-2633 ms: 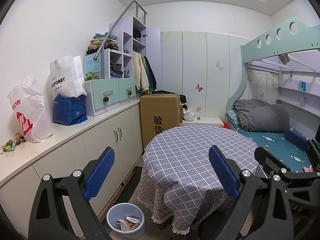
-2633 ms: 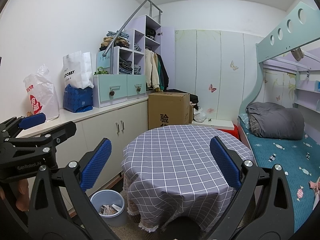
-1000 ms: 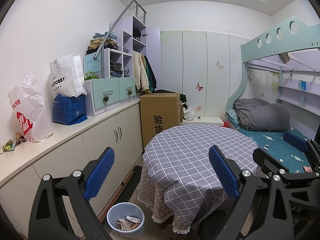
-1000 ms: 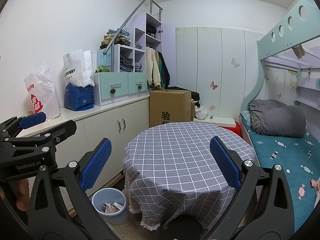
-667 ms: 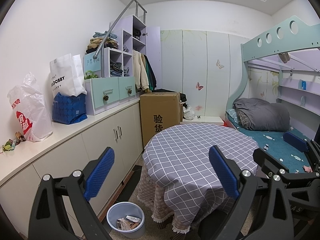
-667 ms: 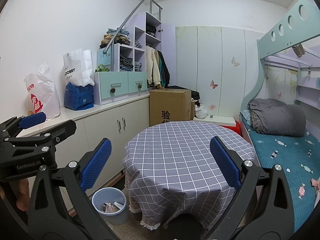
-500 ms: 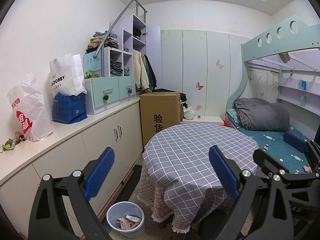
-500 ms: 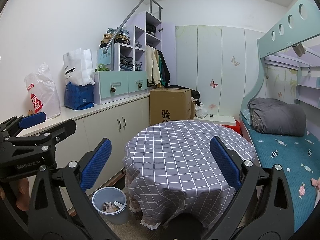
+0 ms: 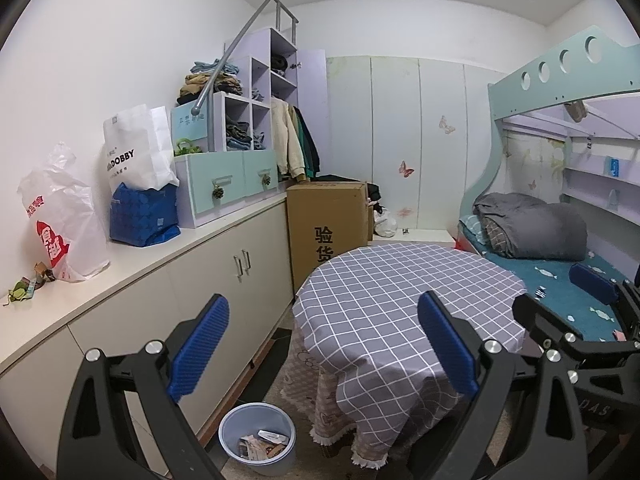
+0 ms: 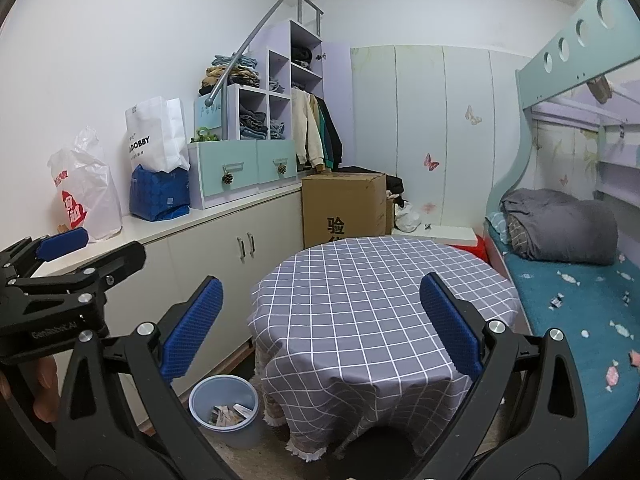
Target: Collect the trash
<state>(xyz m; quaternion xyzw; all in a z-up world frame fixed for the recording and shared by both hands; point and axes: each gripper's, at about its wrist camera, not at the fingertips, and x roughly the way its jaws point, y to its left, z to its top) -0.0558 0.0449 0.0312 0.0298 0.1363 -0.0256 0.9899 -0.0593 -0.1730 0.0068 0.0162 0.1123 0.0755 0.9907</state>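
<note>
Almost nothing has changed over the last few seconds: both views have only drifted slightly, and neither tool has closed on anything. The left tool (image 9: 322, 346) hangs with its blue pads spread wide and empty, and the right tool (image 10: 322, 330) is likewise spread and holds nothing. Both look out from the near side of the room across the round surface with the grey checked cloth (image 9: 404, 300), whose top shows no litter.

The trash visible so far sits low on the left: a pale blue wastebasket (image 9: 258, 442) on the floor, just beside the cloth's hanging edge and the white cabinet (image 9: 224, 276), already holding crumpled paper and wrappers (image 9: 262, 448). A few small scraps (image 9: 28, 282) lie at the near left end of the cabinet's top, beside a white plastic bag with red print (image 9: 60, 220). Small candy-like wrappers (image 10: 614, 374) are scattered on the teal bed (image 10: 592, 320) at right.

Since the pose has barely shifted, collecting has probably not begun; picking a first target comes next.
</note>
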